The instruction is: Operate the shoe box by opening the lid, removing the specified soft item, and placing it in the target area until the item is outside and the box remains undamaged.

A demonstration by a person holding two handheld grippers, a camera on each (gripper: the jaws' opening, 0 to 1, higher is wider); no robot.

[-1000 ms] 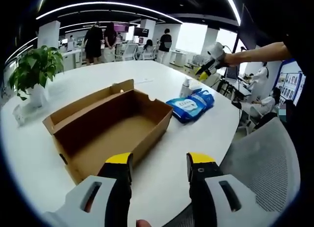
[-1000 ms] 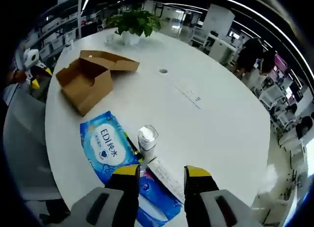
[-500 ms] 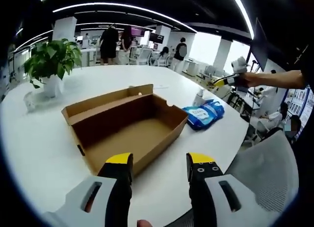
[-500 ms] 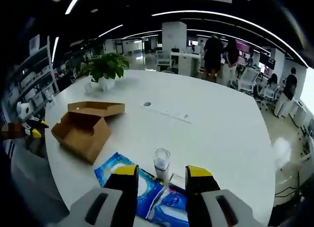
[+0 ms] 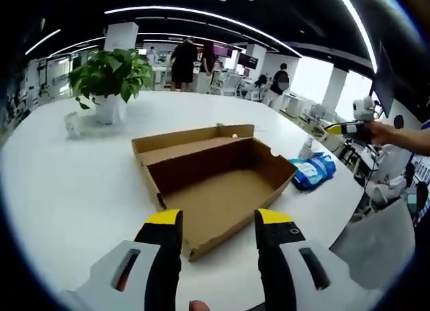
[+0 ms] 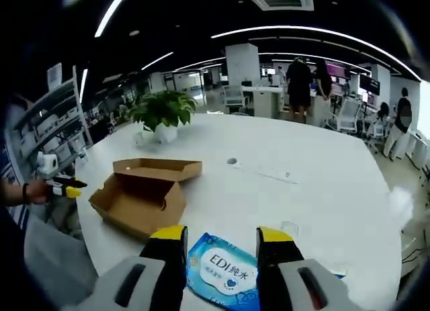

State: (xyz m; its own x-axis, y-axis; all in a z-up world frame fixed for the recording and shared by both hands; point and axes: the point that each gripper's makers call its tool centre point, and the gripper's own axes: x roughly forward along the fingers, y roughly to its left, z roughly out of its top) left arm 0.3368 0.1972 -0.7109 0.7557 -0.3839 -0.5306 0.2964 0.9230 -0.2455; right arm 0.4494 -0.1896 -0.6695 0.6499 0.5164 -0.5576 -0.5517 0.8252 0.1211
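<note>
Shoe box [image 5: 218, 183] brown cardboard, lid open, inside bare.

Box: shoe box [image 5: 215, 180] lies open, lid [image 5: 191, 138] folded back flat, interior bare; entry from above unobstructed.
Right of box: blue wipes pack [image 5: 314, 172] and small clear cup [image 5: 306, 148] near table edge.
Far side: potted plant [image 5: 111, 79], well apart.
Elsewhere: white table [image 5: 67, 183] bare.
</note>
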